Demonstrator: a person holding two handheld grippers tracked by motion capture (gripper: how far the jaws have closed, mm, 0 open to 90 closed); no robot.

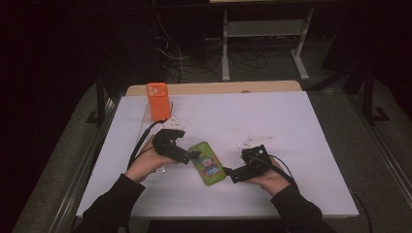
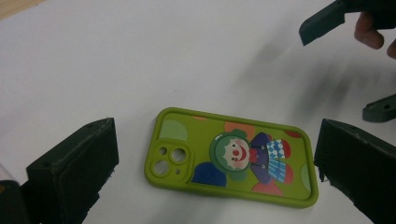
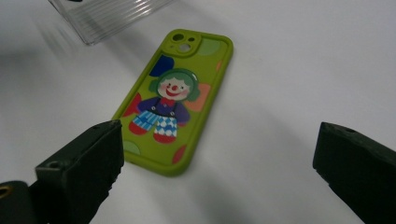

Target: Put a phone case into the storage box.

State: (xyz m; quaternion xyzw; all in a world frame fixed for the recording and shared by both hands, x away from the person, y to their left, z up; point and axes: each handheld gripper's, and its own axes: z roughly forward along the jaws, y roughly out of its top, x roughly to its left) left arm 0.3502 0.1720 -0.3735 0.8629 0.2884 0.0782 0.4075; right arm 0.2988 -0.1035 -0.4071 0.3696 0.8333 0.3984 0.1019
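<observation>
high view — green clown phone case point(image 1: 209, 163) lies flat on the white table point(image 1: 272, 121) between left gripper point(image 1: 194, 156) and right gripper point(image 1: 228, 173); orange phone case point(image 1: 158, 101) stands at the far left | left gripper view — jaws spread wide, case between, untouched | right gripper view — jaws released, clear stand point(image 3: 107, 16) beyond the case

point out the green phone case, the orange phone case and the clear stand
green phone case point(image 2: 232, 156), left gripper view, clown picture
orange phone case point(image 1: 158, 101), high view, middle of back
clear stand point(image 3: 100, 16), right gripper view, ribbed face
</observation>
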